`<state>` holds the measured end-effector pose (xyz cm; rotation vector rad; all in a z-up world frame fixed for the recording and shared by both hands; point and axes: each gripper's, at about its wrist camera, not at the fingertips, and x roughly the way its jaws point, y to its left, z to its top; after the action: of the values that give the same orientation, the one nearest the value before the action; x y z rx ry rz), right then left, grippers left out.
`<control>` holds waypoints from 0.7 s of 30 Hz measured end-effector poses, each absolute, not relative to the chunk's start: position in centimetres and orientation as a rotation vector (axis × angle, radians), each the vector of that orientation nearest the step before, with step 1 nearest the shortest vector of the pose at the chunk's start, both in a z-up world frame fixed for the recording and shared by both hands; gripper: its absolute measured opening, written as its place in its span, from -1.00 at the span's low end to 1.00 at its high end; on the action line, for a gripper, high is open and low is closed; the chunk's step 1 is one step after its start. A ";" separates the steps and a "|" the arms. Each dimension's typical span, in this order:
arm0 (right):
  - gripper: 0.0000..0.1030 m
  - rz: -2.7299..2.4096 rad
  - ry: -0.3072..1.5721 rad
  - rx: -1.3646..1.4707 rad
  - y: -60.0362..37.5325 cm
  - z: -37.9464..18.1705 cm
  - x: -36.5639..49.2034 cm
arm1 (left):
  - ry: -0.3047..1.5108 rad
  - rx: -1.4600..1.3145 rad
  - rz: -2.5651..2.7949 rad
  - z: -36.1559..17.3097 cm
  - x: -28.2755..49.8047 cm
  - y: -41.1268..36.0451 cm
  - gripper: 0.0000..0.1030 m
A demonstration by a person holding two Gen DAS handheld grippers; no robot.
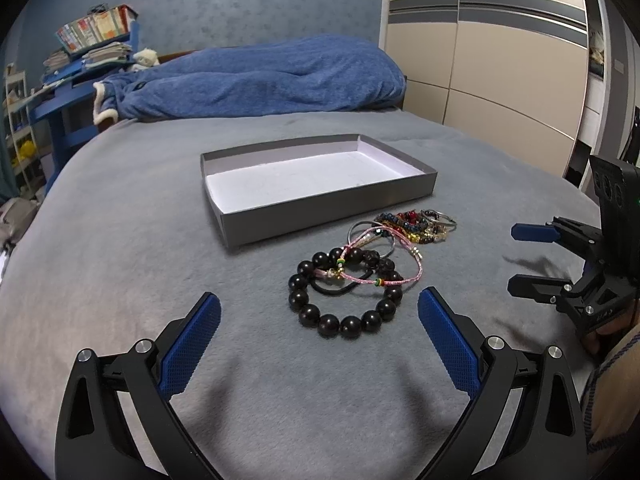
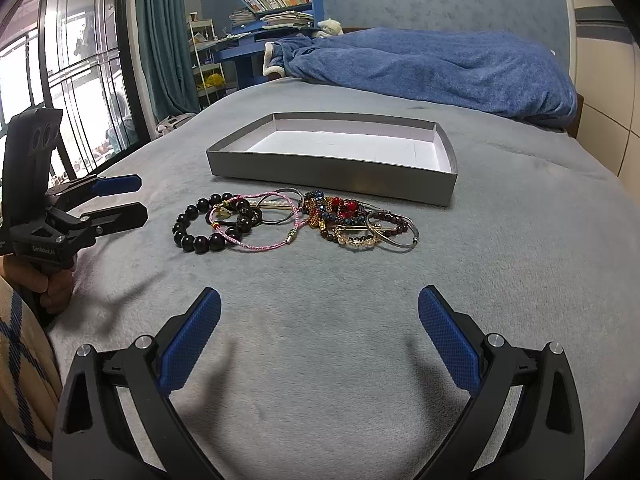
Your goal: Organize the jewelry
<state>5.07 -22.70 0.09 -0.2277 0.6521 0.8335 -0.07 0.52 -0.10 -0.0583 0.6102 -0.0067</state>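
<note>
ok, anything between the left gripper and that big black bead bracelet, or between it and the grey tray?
Nothing blocks the open left gripper: only bare grey blanket lies before the black round-bead bracelet. A pink cord bracelet and a thin black loop overlap it, so they may drag along. The path to the shallow grey cardboard tray looks open.

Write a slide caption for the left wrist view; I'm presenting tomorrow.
Open left gripper faces black bead bracelet beside empty grey box on bed.
</note>
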 end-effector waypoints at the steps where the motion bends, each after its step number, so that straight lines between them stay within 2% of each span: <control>1: 0.89 0.834 0.653 -0.228 -22.8 0.1 5.1 | 0.611 -0.058 -0.008 -0.1 -0.1 0.6 0.90; 21: 0.89 0.832 0.657 -0.221 -22.8 0.0 5.2 | 0.620 -0.055 -0.009 -0.8 0.3 -0.2 0.90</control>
<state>5.20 -22.78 -0.02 -0.2213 0.6568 0.8322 0.32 -0.20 -0.75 -0.0552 0.6199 -0.0085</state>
